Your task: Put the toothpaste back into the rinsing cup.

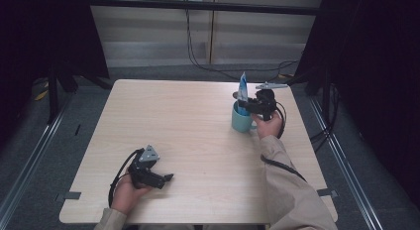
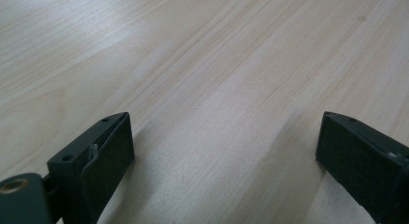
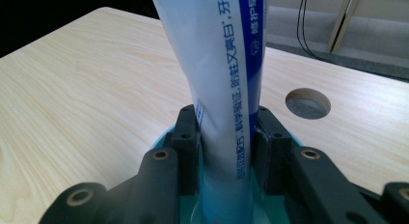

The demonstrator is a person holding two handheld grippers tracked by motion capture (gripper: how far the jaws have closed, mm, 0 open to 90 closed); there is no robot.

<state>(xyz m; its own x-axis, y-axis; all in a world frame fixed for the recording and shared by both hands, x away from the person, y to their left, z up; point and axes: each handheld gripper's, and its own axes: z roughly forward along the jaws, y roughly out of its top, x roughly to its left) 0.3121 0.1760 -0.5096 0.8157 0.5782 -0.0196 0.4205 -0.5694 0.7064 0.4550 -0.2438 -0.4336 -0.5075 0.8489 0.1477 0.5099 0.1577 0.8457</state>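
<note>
A: Left side first. Left gripper [image 1: 166, 179] lies low at the near-left part of the wooden table [image 1: 173, 121], hand [image 1: 126, 195] on it, jaws spread wide, nothing between them. Its own view: bare wood grain between two black pads [image 2: 103, 161].

B: Fine. Middle of the table?

A: Bare wood. Moving right: teal mug [image 1: 241, 120] stands upright on the far-right part of the table, handle toward the person's hand [image 1: 270, 126].

B: And the tube?

A: Toothpaste tube [image 1: 242, 91], white with a blue stripe and blue Chinese print, stands upright in the mug, crimped end up, slightly squashed at the middle. In the right gripper view the tube [image 3: 226, 89] rises between the jaws, its lower end down inside the teal rim [image 3: 164, 137].

B: Right gripper state?

A: Right gripper [image 1: 246, 107] is level at the mug's top, jaws close on both sides of the tube. Pads [image 3: 190, 137] look to touch it; can't tell if they press.

B: Anything else?

A: Round cable hole [image 3: 307, 103] in the tabletop just beyond the mug.
</note>
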